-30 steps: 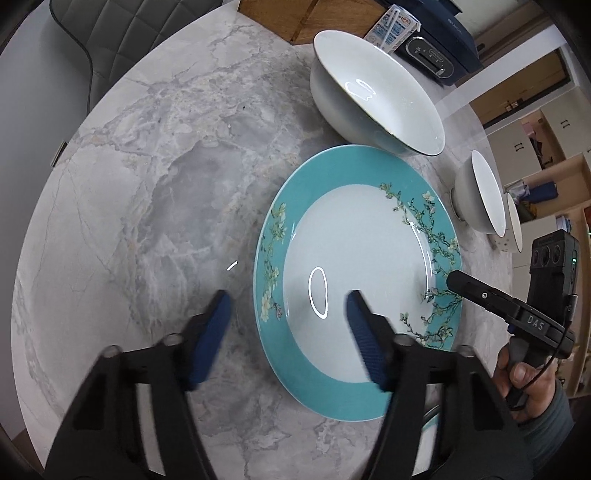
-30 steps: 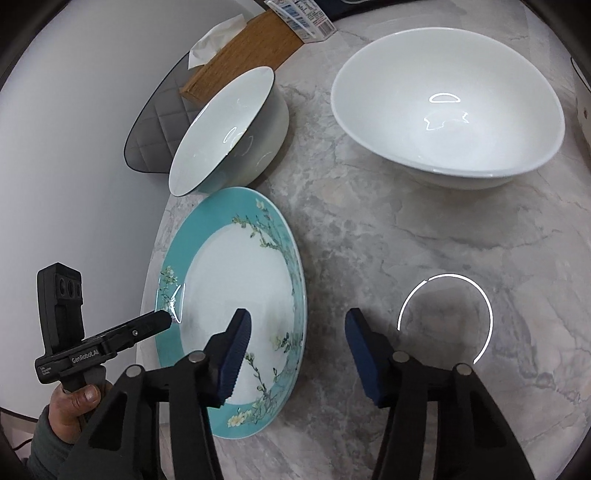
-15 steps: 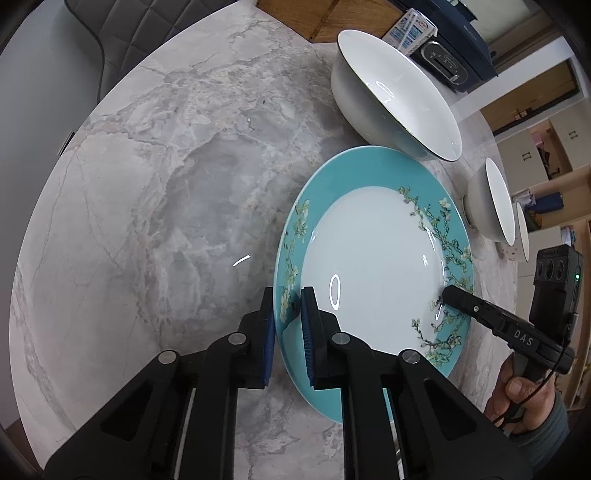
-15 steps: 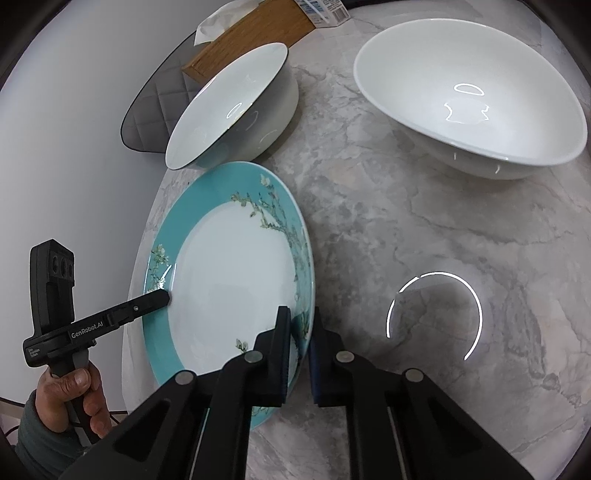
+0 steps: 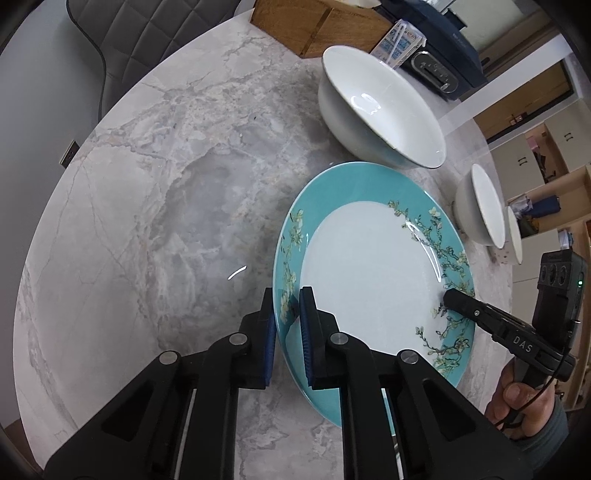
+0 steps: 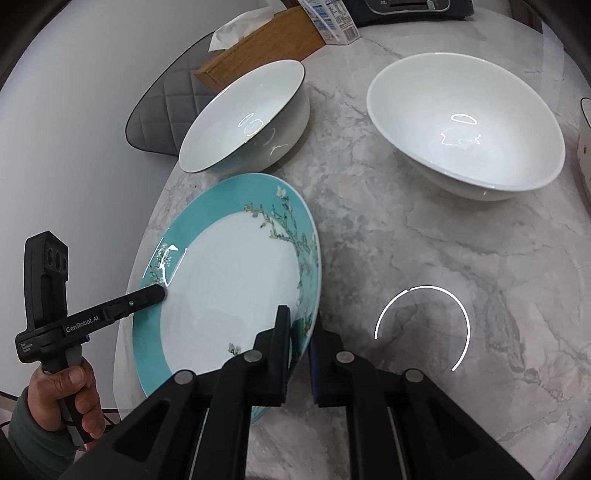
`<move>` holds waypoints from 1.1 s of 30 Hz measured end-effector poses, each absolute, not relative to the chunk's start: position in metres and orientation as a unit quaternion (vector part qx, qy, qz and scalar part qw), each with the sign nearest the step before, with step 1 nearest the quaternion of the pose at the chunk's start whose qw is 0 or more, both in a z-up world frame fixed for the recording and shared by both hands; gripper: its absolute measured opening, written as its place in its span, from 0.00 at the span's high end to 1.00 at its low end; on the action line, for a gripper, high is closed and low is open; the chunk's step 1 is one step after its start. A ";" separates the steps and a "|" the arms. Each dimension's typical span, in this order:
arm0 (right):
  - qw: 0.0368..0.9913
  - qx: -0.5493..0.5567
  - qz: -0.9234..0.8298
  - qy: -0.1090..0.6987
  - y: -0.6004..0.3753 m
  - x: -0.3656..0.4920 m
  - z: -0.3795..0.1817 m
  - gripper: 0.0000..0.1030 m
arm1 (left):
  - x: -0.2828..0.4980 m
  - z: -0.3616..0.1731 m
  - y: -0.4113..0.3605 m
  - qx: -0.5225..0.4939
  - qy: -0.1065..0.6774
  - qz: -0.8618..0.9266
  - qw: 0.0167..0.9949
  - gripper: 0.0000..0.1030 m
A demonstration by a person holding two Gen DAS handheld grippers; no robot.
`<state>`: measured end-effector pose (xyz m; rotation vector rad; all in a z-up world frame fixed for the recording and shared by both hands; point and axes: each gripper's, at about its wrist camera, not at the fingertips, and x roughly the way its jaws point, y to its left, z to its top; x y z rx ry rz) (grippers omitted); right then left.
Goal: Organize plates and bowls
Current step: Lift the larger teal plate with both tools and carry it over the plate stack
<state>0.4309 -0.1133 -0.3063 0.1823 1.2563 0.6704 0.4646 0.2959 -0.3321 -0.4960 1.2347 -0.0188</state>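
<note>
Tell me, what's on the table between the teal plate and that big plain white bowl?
Nothing: the right wrist view shows only bare marble table between the teal plate and the plain white bowl.

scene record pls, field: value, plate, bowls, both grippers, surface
plate: teal-rimmed plate with blossom branches, white centre, on the table
left gripper: shut on the plate's rim
right gripper: shut on the opposite rim
bowls: dark-rimmed white bowl beyond the plate; larger plain white bowl to its right in the right wrist view, both upright and empty
surface: grey marble table
background: wooden tissue box, small carton
</note>
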 end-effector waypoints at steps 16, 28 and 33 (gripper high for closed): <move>0.787 0.081 0.302 0.532 -0.150 0.378 -0.246 0.90 | 0.411 -0.274 0.259 -0.212 0.543 -0.038 0.812 0.91; 0.804 0.097 0.282 0.515 -0.182 0.321 -0.223 0.89 | 0.366 -0.249 0.225 -0.204 0.536 -0.071 0.816 0.91; 0.810 0.098 0.272 0.510 -0.196 0.296 -0.220 0.89 | 0.345 -0.247 0.210 -0.196 0.540 -0.087 0.814 0.91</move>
